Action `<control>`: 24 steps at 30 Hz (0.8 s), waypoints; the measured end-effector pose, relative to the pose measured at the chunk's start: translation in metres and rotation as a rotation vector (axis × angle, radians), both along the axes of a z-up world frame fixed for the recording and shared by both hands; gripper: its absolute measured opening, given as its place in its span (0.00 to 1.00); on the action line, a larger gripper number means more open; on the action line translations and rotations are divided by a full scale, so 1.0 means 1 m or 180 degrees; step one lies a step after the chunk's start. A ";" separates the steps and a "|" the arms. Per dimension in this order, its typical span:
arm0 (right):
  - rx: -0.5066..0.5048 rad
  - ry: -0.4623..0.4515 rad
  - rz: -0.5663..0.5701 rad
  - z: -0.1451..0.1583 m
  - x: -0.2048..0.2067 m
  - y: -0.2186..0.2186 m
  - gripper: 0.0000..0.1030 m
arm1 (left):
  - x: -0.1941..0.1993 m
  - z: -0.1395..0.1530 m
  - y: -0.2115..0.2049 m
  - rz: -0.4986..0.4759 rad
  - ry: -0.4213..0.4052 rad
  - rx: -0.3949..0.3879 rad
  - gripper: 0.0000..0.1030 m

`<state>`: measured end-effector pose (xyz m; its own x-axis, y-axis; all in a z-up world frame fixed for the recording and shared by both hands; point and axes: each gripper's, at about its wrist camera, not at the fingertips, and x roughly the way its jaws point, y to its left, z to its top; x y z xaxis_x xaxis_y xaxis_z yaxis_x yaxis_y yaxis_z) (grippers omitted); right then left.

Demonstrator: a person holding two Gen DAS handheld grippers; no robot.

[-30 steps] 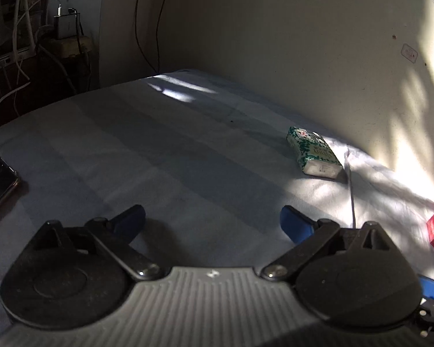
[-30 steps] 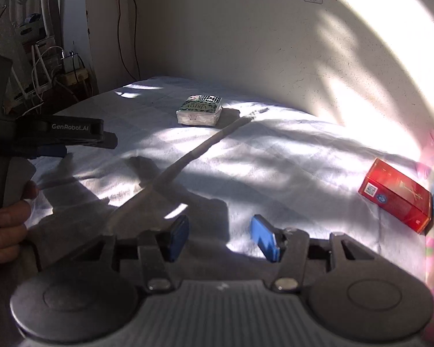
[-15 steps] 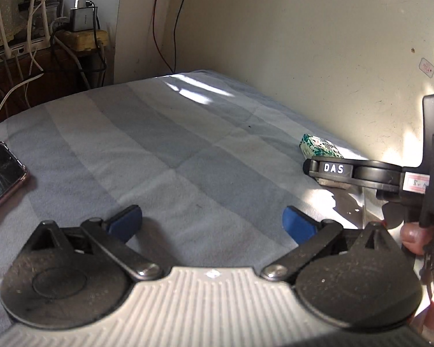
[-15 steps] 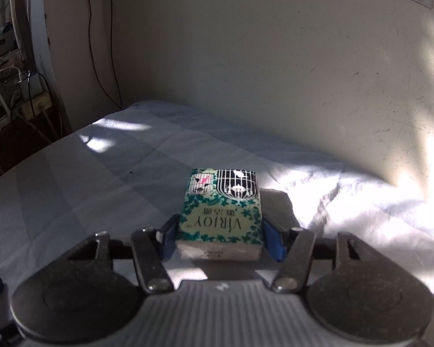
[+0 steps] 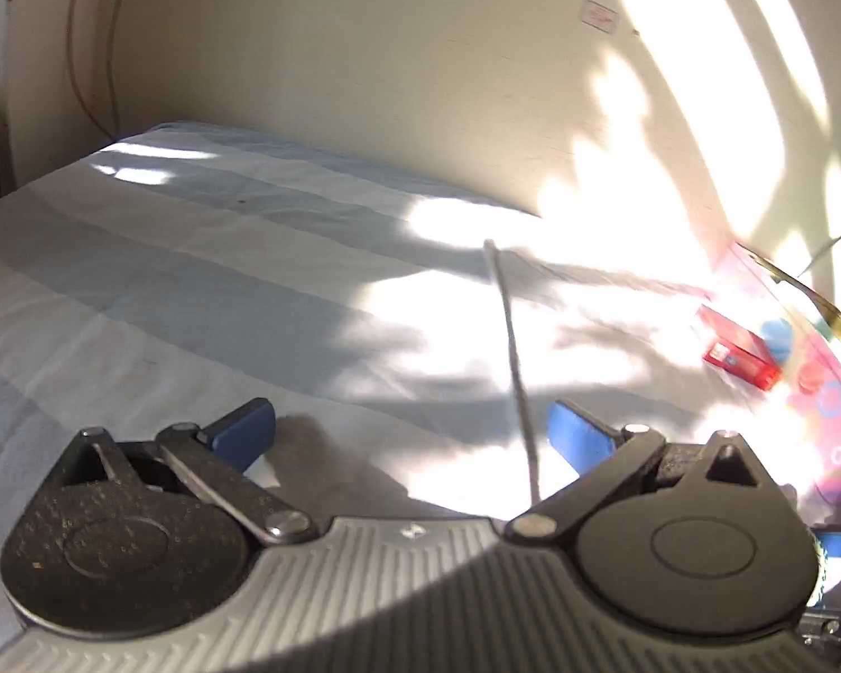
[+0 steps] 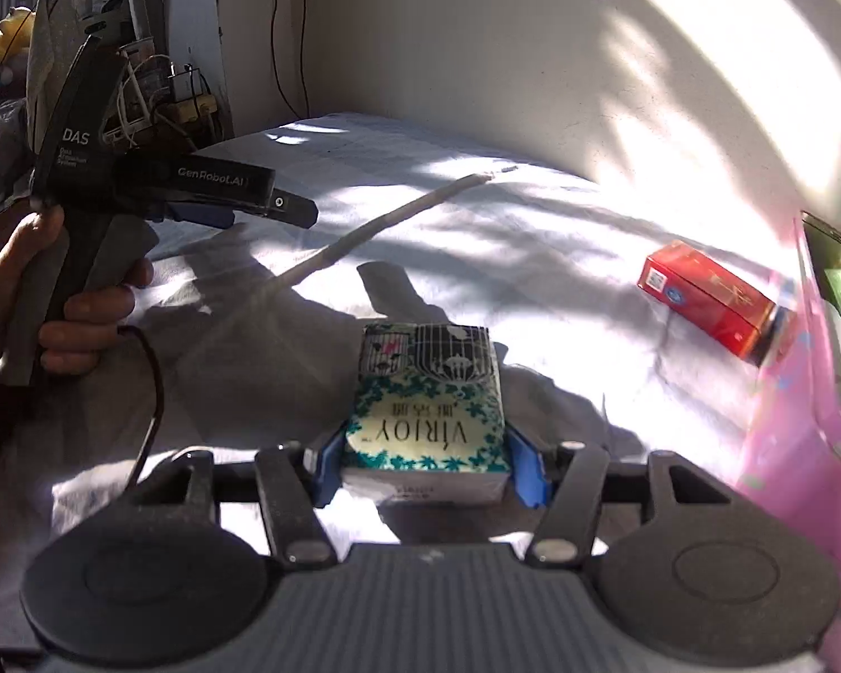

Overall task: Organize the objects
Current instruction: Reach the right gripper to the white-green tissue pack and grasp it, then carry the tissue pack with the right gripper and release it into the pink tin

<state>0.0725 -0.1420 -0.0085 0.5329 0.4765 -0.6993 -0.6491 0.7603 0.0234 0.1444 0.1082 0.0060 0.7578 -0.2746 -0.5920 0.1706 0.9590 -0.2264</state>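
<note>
With the right gripper point(image 6: 427, 462) clamped on the Virjoy tissue pack point(image 6: 427, 409) above the bed point(image 6: 476, 224) and the left gripper point(image 5: 412, 429) wide open, empty: probably early, red box point(image 6: 712, 305) untouched beside the pink case point(image 6: 802, 420).

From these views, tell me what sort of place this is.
Probably a bedroom at home: a sheet-covered bed against a plain wall, cluttered cables and plugs beside it.

Open bedsheet point(image 5: 207, 291) ahead; red box point(image 6: 706, 297) and pink board point(image 6: 802, 420) crowd the right
</note>
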 end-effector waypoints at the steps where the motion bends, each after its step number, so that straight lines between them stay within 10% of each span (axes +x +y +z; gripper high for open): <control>1: 0.0006 -0.0044 -0.0102 -0.001 -0.017 -0.024 0.54 | -0.005 0.000 -0.011 -0.0240 -0.0030 0.0021 1.00; 14: 0.0437 -0.0443 -0.0930 -0.008 -0.105 -0.131 0.78 | -0.104 0.015 -0.173 -0.1615 -0.0188 -0.0040 1.00; 20: 0.0301 -0.0505 -0.0782 -0.012 -0.108 -0.122 0.78 | -0.106 0.003 -0.193 -0.1679 0.0105 -0.0023 0.90; 24: 0.0152 -0.0425 -0.0726 -0.016 -0.101 -0.113 0.77 | -0.113 -0.002 -0.200 -0.1791 0.0122 0.0014 0.66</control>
<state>-0.0289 -0.2546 -0.0250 0.7163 0.3643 -0.5952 -0.4609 0.8874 -0.0115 0.0313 -0.0919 0.0040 0.4731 -0.6276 -0.6183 0.6477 0.7235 -0.2388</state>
